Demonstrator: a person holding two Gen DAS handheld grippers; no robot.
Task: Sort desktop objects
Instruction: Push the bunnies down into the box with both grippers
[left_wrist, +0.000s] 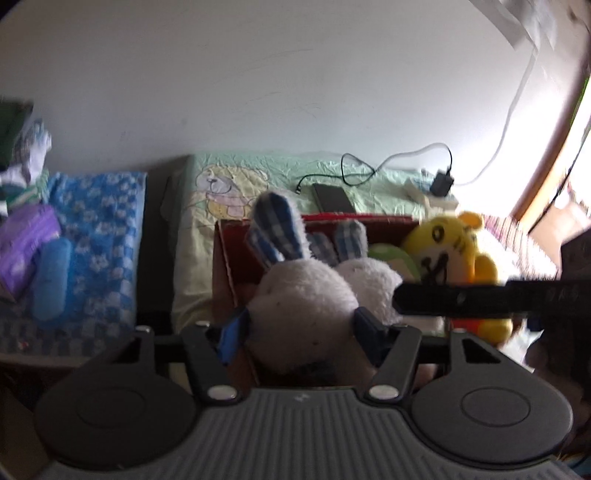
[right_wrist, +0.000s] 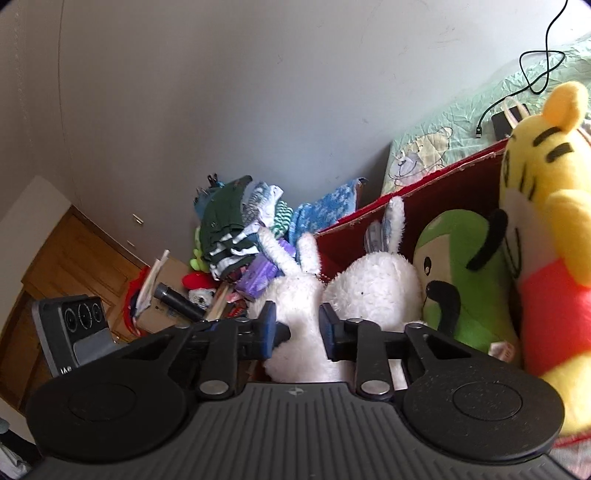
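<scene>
A white plush rabbit (left_wrist: 303, 306) with blue checked ears fills the gap between my left gripper's (left_wrist: 303, 328) fingers, which press on both its sides at the near edge of a red cardboard box (left_wrist: 236, 251). My right gripper (right_wrist: 298, 328) is shut on a white plush rabbit (right_wrist: 295, 295) at the same box (right_wrist: 443, 192). I cannot tell whether both hold the same toy. A second white rabbit (right_wrist: 373, 284), a green plush (right_wrist: 465, 273) and a yellow tiger plush (right_wrist: 546, 221) sit inside the box. The right gripper's black body (left_wrist: 461, 299) crosses the left wrist view.
The box stands on a bed with a green sheet (left_wrist: 280, 170) carrying a phone (left_wrist: 332, 197), charger (left_wrist: 441, 182) and cables. A blue blanket (left_wrist: 99, 221) and purple pack (left_wrist: 26, 240) lie to the left. Piled clothes (right_wrist: 236, 229) and clutter sit beside a wooden door (right_wrist: 74, 254).
</scene>
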